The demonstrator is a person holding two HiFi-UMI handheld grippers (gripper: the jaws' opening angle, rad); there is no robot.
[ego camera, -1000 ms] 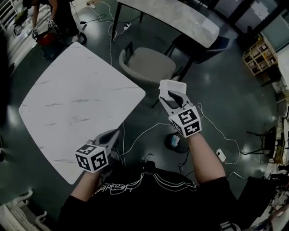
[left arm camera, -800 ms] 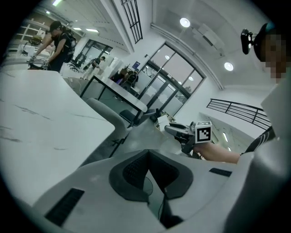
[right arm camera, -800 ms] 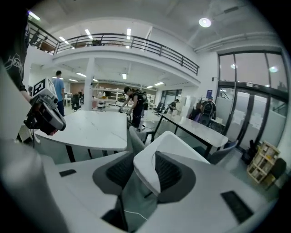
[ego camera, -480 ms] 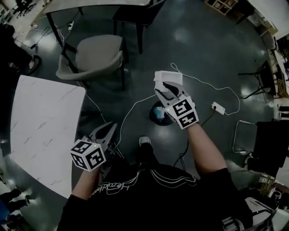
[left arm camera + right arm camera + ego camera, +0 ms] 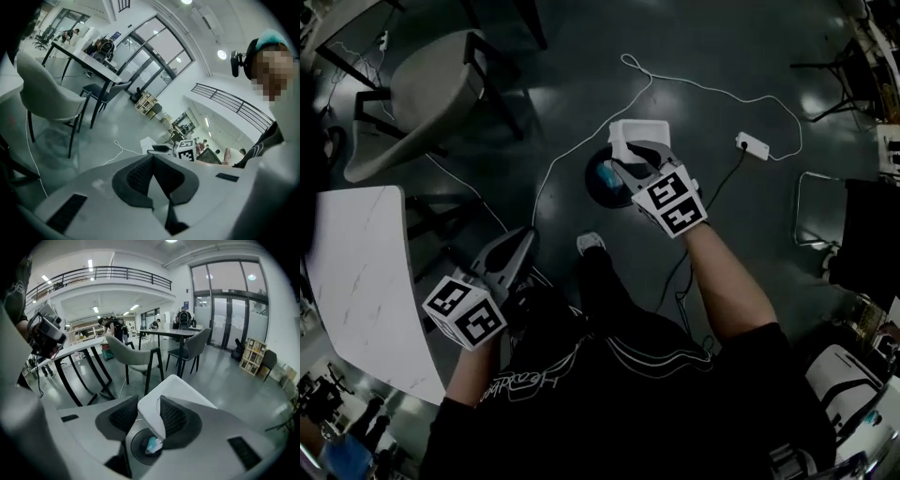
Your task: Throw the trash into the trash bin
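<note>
My right gripper is shut on a white, box-like piece of trash. It hangs right over a round dark trash bin on the floor, and part of the bin is hidden behind it. In the right gripper view the white trash sits pinched between the ribbed pads, with the bin straight below, some bluish scrap inside it. My left gripper is low at the left, shut and empty, away from the bin. The left gripper view shows its pads meeting with nothing between them.
A grey chair stands at the upper left. A white marble table runs along the left edge. A white cable and a power strip lie on the dark floor beyond the bin. The person's shoe is near the bin.
The view has swung away from the marble table toward the floor. My right gripper has carried the white trash down to above the bin. The left gripper came along, still shut.
</note>
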